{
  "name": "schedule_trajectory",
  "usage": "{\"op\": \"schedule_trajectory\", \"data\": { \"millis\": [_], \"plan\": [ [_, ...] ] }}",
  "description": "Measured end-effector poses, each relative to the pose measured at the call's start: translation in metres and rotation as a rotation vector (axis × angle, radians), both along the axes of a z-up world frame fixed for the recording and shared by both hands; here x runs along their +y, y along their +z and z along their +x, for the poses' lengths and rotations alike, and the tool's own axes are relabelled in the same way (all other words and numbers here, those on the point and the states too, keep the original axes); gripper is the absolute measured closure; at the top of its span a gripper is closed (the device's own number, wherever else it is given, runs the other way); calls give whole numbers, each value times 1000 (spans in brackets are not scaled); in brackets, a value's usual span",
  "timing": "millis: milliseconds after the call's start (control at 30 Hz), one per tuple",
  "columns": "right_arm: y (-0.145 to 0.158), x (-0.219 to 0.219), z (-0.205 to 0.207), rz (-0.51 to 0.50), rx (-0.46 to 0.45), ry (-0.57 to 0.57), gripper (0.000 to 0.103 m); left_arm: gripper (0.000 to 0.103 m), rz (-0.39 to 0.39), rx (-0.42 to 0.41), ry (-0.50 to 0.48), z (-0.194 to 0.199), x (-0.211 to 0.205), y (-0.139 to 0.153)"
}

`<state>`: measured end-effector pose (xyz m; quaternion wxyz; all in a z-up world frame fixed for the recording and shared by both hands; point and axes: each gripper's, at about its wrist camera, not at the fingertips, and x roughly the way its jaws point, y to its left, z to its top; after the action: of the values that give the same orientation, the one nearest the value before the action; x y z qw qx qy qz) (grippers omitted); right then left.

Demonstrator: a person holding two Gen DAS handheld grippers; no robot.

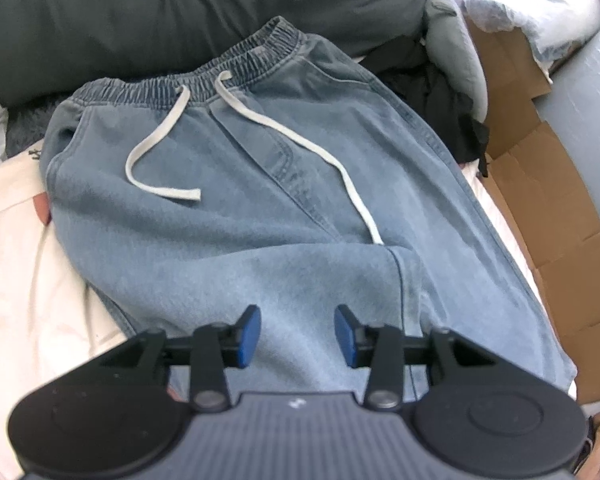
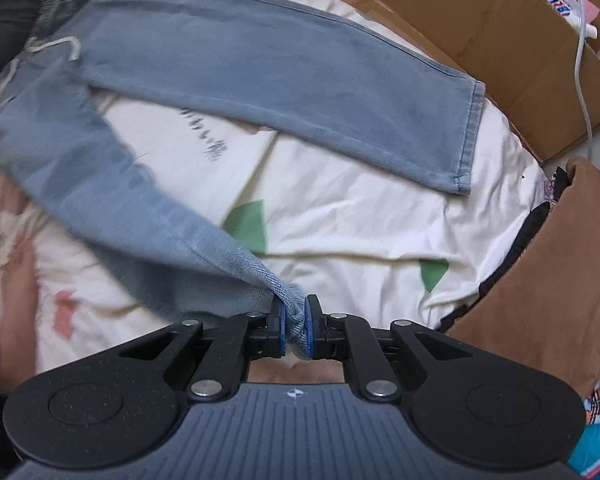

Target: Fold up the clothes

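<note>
Light blue denim trousers [image 1: 260, 200] with an elastic waistband [image 1: 204, 76] and a white drawstring [image 1: 156, 140] lie spread on a cream bedsheet [image 1: 28, 272]. My left gripper [image 1: 297, 334] hovers open over the thigh area, blue pads apart with nothing between them. In the right wrist view the trousers [image 2: 260, 76] show both legs: one lies flat across the sheet [image 2: 340, 216], its hem [image 2: 470, 136] at the right. The other leg [image 2: 112, 184] is lifted toward the camera, and my right gripper [image 2: 295, 330] is shut on its hem.
Flattened cardboard boxes [image 1: 540, 184] [image 2: 500, 40] line the bed's right side. A dark pillow or duvet [image 1: 180, 8] lies behind the waistband, black clothing [image 1: 432, 96] beside it. A brown garment [image 2: 560, 272] sits at the right, with a white cable [image 2: 580, 60] over the cardboard.
</note>
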<state>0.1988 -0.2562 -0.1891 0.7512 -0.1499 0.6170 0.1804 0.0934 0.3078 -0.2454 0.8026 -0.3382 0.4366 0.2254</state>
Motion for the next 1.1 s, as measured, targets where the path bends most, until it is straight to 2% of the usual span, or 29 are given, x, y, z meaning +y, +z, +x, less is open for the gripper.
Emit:
{"op": "schedule_trajectory", "data": {
  "millis": [267,367,433,467,533,567,633,733,933,1100],
  "plan": [
    [-62,-11,56,21,-27,-116,94,60,23,53,6,1,3,-18],
    [-71,-13,66,63,-53,-182,90,60,30,73,12,2,2,-26],
    [-75,-14,72,95,-72,-231,82,60,29,86,17,2,2,-31],
    [-77,-15,74,111,-81,-255,81,60,28,88,19,2,2,-32],
    [-81,-16,80,144,-99,-303,65,60,27,87,21,2,4,-33],
    [-81,-17,81,159,-110,-320,62,60,27,86,24,2,6,-34],
    [-75,-23,76,186,-130,-341,58,60,28,81,33,3,10,-32],
    [-69,-35,68,214,-146,-390,57,60,39,71,38,6,21,-28],
    [-54,-68,42,313,-201,-539,57,60,116,56,33,13,48,-8],
    [-56,-82,11,356,-193,-610,57,60,176,36,42,27,82,19]
  ]
}}
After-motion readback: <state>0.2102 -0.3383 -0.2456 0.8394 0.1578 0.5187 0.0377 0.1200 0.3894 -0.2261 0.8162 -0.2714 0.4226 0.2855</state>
